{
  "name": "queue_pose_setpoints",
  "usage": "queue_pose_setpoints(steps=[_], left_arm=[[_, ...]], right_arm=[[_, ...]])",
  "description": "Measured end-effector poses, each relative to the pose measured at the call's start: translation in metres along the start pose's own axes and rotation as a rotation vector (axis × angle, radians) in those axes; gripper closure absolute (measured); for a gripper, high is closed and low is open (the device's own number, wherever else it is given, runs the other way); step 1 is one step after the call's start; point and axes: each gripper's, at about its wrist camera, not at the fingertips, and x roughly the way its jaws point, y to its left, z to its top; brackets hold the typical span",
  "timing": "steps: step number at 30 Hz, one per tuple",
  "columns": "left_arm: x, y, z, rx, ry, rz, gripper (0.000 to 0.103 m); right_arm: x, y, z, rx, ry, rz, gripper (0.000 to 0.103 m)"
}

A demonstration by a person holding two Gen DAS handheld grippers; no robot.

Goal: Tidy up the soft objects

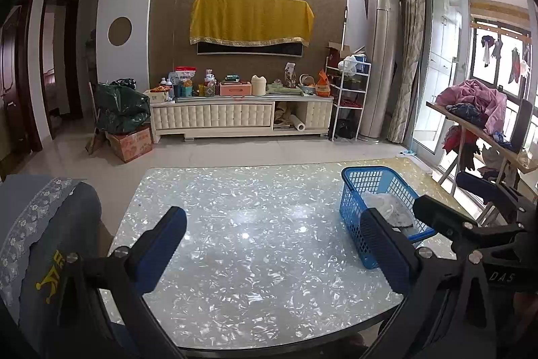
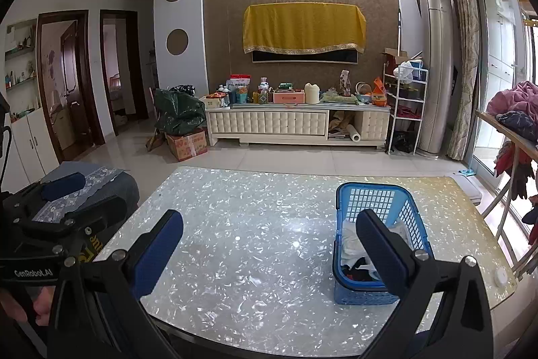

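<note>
Both of your grippers hang above the near edge of the pearly table [image 1: 255, 224], and both are spread wide with nothing between the pads: the left gripper [image 1: 272, 244] over bare tabletop, the right gripper [image 2: 272, 244] with its right finger in front of the blue basket [image 2: 417, 224]. The soft things sit inside that basket, a crumpled white piece on top with something dark and a bit of red showing at the near end; exactly what they are you cannot tell from here.

The basket is light plastic on a glossy top, so if you reach in with one gripper and tug, it probably slides or tips toward you instead of giving up the cloth. It also stands toward the right side of the table, so a shove outward could carry it off. The pieces look tangled, so pinching the white one may drag the dark one up with it and drop it onto the table. In the left view your right gripper [image 1: 470, 224] is close beside the basket; mind the two tools colliding over it.
</note>
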Motion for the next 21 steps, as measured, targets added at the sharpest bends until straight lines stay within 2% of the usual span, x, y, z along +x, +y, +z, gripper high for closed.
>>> queue_pose_setpoints(steps=[21], left_arm=[[-0.0001,0.0000,-0.0023,0.004,0.007,0.007,0.000]], right_arm=[[-0.0005,0.0019,0.0021,0.004,0.016,-0.001,0.000]])
